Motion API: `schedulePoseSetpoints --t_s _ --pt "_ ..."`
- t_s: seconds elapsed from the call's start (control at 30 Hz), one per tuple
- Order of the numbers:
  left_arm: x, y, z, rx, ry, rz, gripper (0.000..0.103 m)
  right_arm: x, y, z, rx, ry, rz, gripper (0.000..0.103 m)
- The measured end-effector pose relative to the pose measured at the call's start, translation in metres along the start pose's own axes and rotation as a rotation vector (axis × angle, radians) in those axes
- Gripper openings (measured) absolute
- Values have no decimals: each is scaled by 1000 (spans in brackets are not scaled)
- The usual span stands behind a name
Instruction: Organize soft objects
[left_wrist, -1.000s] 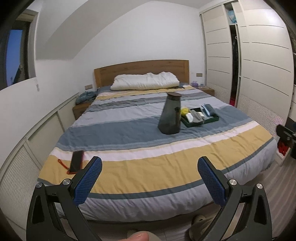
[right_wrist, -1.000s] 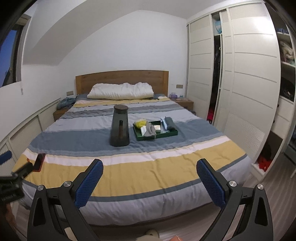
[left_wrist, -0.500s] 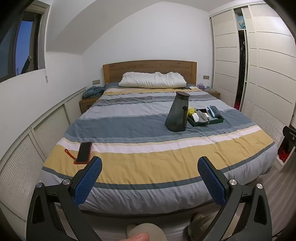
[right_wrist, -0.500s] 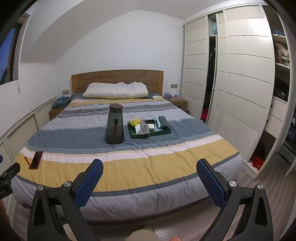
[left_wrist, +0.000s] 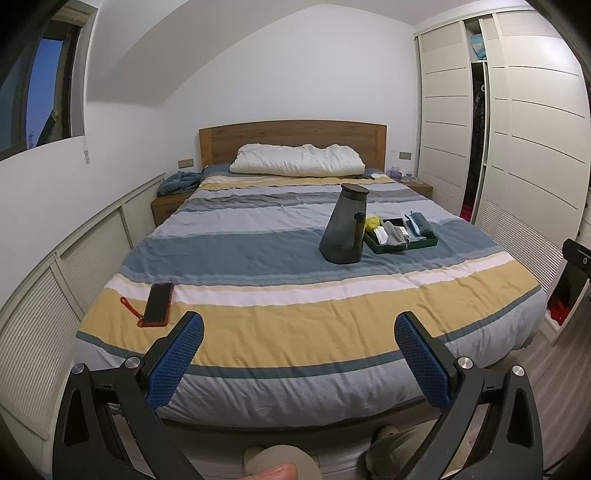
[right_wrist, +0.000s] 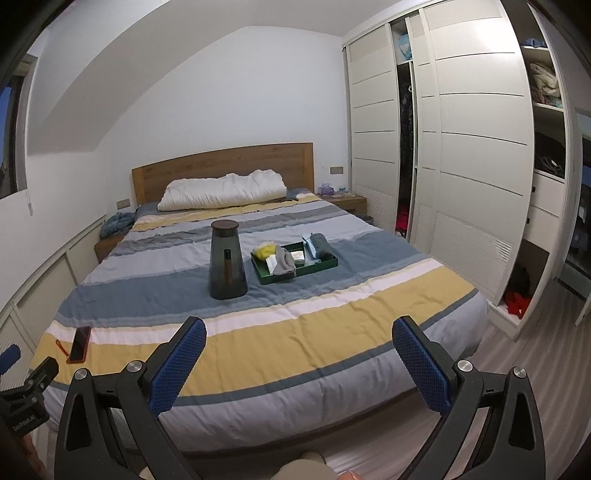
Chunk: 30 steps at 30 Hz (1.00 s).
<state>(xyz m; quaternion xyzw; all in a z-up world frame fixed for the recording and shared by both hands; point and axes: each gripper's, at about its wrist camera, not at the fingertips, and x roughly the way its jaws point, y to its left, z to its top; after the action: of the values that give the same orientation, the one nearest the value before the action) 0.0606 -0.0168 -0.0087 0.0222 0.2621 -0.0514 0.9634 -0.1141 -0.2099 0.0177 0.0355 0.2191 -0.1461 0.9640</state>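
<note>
Bedroom walls are sloping down to a wide striped bed (left_wrist: 295, 295), seen from its foot in the left wrist view. The left gripper (left_wrist: 295, 334) is hanging wide apart and holding nothing, well short of the work. On the blue stripe one green tray (left_wrist: 400, 243) is lying just beside one dark jug (left_wrist: 345, 229), and one phone (left_wrist: 159, 304) is resting near the left edge. One white pillow (left_wrist: 299, 160) is lying at the headboard.

From the right wrist view, the right gripper (right_wrist: 299, 332) is likewise spread wide and carrying nothing. The tray (right_wrist: 317, 267) is holding the soft pieces: one yellow bundle (right_wrist: 264, 251), one grey cloth (right_wrist: 284, 262), one dark roll (right_wrist: 321, 245), with some pale folded bits I cannot count. To my eye the approach is what matters now: coming in over the foot of the bed, keeping clear of the jug (right_wrist: 226, 262), and pinching one cloth at its bulk.
</note>
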Motion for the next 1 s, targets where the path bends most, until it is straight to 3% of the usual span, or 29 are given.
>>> schedulePoseSetpoints --t_s 0.67,1.0 --pt "9 -12 6 45 13 -15 101 13 -6 3 -12 27 -3 103" --pt "11 0 3 10 17 7 101 18 -8 0 -26 47 -7 103"
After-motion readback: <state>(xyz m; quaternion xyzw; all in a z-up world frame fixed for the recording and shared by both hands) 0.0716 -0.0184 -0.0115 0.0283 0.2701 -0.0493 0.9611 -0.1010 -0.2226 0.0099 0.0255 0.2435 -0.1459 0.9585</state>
